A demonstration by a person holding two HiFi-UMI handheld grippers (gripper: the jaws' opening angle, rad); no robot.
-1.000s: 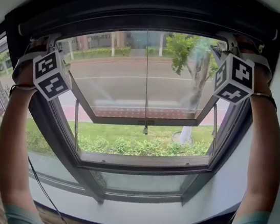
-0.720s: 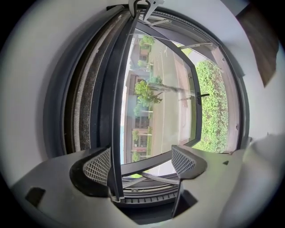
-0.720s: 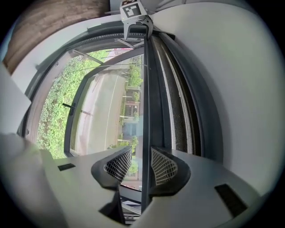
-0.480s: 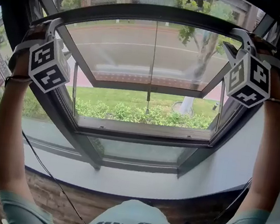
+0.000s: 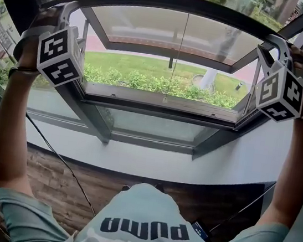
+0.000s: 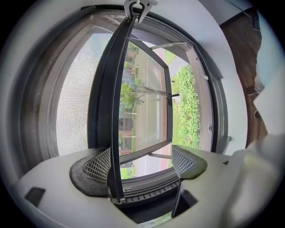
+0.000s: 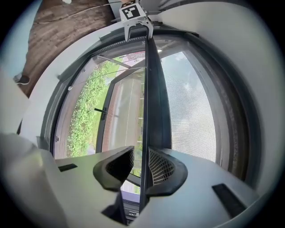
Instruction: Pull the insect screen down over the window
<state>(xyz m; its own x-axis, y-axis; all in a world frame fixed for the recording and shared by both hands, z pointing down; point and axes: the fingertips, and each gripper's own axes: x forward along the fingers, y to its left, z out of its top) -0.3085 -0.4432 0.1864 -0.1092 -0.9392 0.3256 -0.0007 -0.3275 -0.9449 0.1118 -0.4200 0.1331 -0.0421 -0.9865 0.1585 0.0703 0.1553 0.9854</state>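
The insect screen's dark bottom bar (image 5: 174, 2) spans the window between both raised grippers. At its left end, my left gripper (image 5: 71, 10) is hooked over it. In the left gripper view the bar (image 6: 113, 111) lies against the left pad (image 6: 99, 165), with the other pad well apart, so the left gripper (image 6: 141, 162) is open. At the right end, my right gripper (image 5: 274, 46) has just been closing its jaws. The bar (image 7: 153, 98) runs between them against the right pad (image 7: 159, 168), with a slim gap to the other pad on the right gripper (image 7: 140, 165). Grey mesh (image 7: 191, 111) stretches above the bar.
The glass sash (image 5: 172, 53) is swung open outward, above the sill frame (image 5: 158, 110). A thin pull cord (image 5: 173, 65) hangs from the bar's middle. A white wall (image 5: 152, 157) lies below the window and cables (image 5: 57, 157) run down by the brick-patterned surface.
Both grippers have come down together with the screen bar, which now sits lower over the open sash. More mesh is drawn out above it. The head view has tipped down.
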